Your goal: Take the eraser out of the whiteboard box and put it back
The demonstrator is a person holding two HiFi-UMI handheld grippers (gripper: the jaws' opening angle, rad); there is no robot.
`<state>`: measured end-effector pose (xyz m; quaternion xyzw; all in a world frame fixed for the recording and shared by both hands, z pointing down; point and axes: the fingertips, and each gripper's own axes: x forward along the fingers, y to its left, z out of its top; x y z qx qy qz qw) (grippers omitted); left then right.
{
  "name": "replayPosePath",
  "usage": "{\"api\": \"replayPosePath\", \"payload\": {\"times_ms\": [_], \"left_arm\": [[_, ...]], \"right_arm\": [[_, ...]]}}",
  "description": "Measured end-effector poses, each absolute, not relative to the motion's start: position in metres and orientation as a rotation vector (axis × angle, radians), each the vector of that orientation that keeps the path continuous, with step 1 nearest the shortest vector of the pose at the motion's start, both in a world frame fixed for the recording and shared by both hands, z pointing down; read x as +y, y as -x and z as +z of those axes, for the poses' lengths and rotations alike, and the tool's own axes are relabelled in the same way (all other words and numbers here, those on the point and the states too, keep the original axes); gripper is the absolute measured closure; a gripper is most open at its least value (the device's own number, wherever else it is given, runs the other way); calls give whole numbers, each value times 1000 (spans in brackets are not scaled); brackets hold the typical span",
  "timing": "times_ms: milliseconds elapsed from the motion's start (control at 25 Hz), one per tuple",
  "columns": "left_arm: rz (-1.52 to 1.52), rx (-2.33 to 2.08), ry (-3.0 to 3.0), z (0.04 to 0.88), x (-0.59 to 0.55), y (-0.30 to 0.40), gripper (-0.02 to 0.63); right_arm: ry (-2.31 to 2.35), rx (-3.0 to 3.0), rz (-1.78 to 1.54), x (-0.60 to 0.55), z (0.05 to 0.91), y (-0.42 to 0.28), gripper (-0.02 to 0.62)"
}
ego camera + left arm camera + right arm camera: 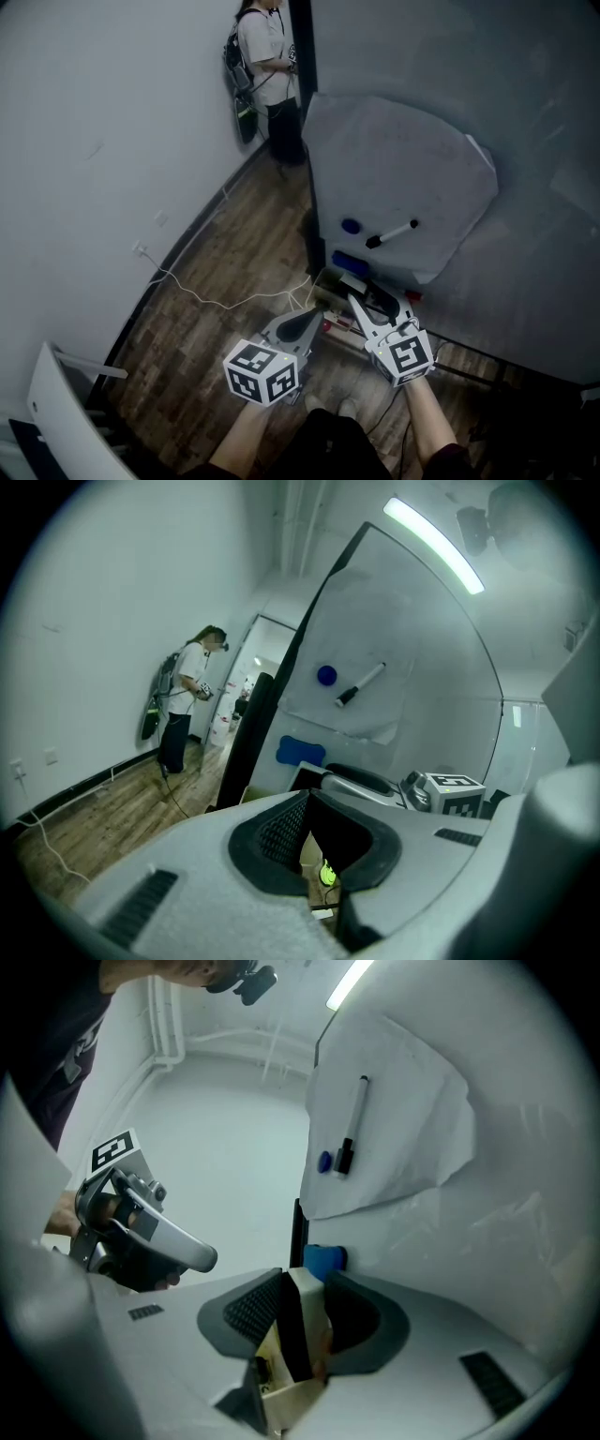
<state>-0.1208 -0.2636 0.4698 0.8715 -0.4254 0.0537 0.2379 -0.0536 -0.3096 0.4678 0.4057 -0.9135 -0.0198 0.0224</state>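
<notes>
Jaws of the right gripper (pixel 302 1290) stand released around the cream, black-faced eraser (pixel 309 1312); seat it flat in the tan cardboard box (pixel 281 1399) under the whiteboard (pixel 398 1129). The left gripper (pixel 314 819) has its jaws spread and empty.

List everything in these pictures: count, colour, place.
whiteboard: 1, white, against the grey wall
magnet: 1, blue, round, on the whiteboard
marker: 1, black and white, on the whiteboard, right of the magnet
eraser: 1, blue, low on the whiteboard, above the box
box: 1, cream, below the whiteboard, at the gripper tips
cable: 1, white, across the wooden floor
person: 1, white top, dark backpack, standing at the far wall
left gripper: 1, grey, jaws apart, nothing between them
right gripper: 1, grey, jaws apart around a cream, black-edged piece, apparently the box's
</notes>
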Motion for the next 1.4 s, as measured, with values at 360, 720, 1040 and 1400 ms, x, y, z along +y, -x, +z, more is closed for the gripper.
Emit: {"api": "replayPosePath", "payload": {"times_ms": [360,720,1040,1400], "left_arm": [[148,-1161,-2382,473,-267,122,600],[133,-1160,-2386,464,-269,123,600],[76,-1155,-2452,421,-270,118,600],[10,-1139,-2549,368,-264,104,600]], "right_arm": [[-1253,-2856,-21,-311,470,54,436],[-1254,-2895,73,-310,459,52,455],[-1224,-3051,376,-295,411,49,522],[-1153,-3146,606,-270,370,45,575]]}}
